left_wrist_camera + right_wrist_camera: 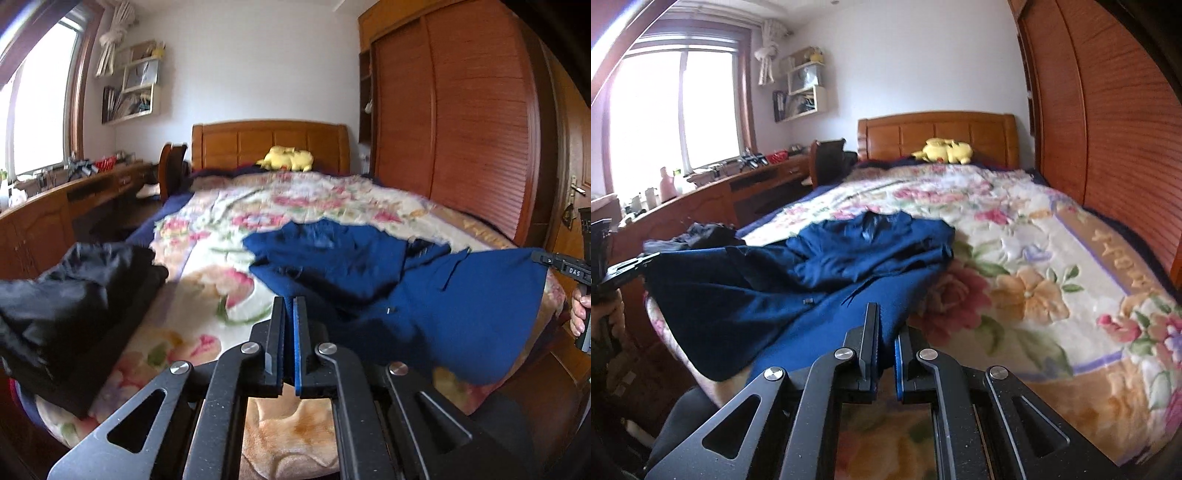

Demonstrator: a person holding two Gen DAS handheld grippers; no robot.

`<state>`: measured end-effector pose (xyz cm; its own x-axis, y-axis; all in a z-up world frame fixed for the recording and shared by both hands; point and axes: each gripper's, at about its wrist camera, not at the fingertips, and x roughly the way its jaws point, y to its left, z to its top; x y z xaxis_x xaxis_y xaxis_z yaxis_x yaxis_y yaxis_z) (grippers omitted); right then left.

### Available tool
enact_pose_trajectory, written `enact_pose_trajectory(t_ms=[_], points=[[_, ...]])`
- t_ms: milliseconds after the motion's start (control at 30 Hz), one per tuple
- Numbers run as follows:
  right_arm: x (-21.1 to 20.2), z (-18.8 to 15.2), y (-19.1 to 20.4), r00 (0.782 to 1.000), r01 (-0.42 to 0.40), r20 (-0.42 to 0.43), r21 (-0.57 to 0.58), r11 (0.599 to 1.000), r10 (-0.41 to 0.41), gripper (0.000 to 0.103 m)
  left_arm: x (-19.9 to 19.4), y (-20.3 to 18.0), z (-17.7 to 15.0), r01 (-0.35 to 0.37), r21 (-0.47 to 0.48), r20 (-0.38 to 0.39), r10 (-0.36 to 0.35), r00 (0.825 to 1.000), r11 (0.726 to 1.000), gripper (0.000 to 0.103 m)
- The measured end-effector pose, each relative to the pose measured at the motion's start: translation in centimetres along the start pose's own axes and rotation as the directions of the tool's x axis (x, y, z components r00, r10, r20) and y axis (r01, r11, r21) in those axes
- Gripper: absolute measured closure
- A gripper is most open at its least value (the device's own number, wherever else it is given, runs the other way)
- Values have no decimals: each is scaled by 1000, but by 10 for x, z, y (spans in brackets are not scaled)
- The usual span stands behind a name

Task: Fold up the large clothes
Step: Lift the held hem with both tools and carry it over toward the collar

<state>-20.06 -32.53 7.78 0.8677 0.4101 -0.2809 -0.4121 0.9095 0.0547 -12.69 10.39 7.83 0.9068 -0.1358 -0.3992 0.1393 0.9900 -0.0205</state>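
Observation:
A dark blue garment (443, 302) (738, 295) lies partly on the floral blanket (221, 221) (1034, 258), with its near edge lifted and stretched between both grippers. My left gripper (290, 301) is shut, with blue cloth pinched between its pads. In the right wrist view the left gripper (652, 256) holds one corner at the far left. My right gripper (886, 321) is shut on the cloth, which bulges up between its fingers. It also shows as the right gripper (537, 257) in the left wrist view, gripping the other corner at the right edge. The far part of the garment is rumpled.
A pile of black clothes (74, 295) (705, 232) sits on the bed's left near corner. A yellow plush toy (288, 158) lies by the wooden headboard. A wooden wardrobe (461, 129) lines the right side; a desk (55, 206) and chair (171, 166) stand at left.

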Motion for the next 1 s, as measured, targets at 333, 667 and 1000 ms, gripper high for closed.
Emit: enact_pose_trajectory(t_ms=[333,667,1000], points=[[-52,15,17,993,-20,113,-83,996,30,97,-56,-34,39,52,86,140,-64,988,995,99],[-73,28,29,979,13,200,-179,984,23,97,-83,-30,76,26,103,232,-50,971,994,99],[-10,46,4,986,60,159,-131,990,-38,97,-27,-3,85,-32,56,156,23,987,998,99]])
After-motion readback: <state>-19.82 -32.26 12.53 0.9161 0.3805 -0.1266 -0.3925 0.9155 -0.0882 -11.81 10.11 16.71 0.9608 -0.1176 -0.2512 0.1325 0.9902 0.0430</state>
